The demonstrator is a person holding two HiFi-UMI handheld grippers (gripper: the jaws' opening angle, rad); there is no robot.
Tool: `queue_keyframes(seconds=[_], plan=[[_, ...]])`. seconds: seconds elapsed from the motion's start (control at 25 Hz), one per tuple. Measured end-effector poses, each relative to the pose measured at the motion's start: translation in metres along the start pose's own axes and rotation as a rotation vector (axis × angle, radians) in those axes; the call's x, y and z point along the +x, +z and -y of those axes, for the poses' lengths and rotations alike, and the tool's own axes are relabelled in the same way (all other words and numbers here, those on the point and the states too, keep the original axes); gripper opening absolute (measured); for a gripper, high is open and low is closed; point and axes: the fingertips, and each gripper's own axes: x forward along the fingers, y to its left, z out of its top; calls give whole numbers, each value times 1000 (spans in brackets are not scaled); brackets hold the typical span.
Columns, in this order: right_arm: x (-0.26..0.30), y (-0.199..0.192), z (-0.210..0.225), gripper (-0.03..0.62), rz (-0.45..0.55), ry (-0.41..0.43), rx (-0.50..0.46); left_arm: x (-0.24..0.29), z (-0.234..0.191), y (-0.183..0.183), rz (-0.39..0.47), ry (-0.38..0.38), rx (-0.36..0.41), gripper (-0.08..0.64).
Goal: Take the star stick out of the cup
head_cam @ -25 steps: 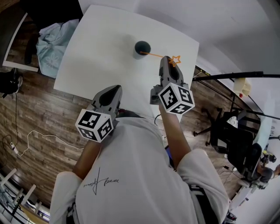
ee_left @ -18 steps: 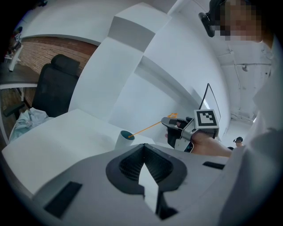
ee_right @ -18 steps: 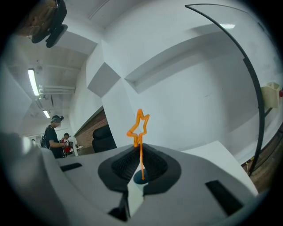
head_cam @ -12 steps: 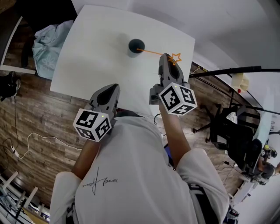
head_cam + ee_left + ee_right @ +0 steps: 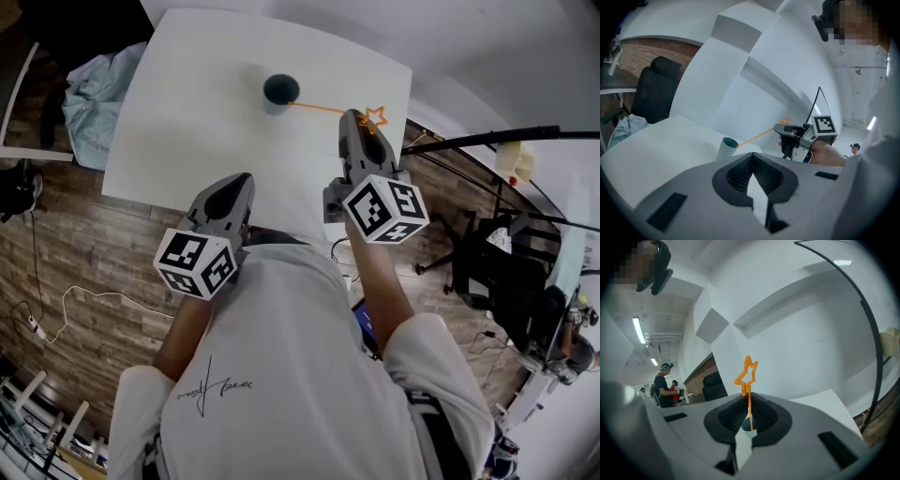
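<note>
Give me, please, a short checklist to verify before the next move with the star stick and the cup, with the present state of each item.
1. Right claw shut on the star stick, just below the star: ok.
2. Far end of the stick clear of the cup: not ok; it reaches the cup's mouth.
3. Cup upright on the table: ok.
4. Cup steadied by something: not ok; nothing holds it.
5. Left claw out of the way: ok; it is shut, empty and near the table's near edge.
6. Space around the cup free of other things: ok.
</note>
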Motion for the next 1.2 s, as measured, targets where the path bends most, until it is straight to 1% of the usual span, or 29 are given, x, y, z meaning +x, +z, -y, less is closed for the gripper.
queue_keyframes(seconds=[0.16, 0.48, 0.84, 1.2], plan=[[-3, -1, 0, 25, -11, 24, -5, 1, 1, 1, 1, -1, -6, 5], [-9, -11, -4, 25, -67, 86, -15, -1, 0, 0, -3, 7, -3, 5], [-17, -18, -5, 25, -114, 110, -51, -1, 2, -2, -13, -2, 2, 4], [-22, -24, -7, 25, -157, 135, -63, -1, 3, -2, -16, -4, 7, 3]])
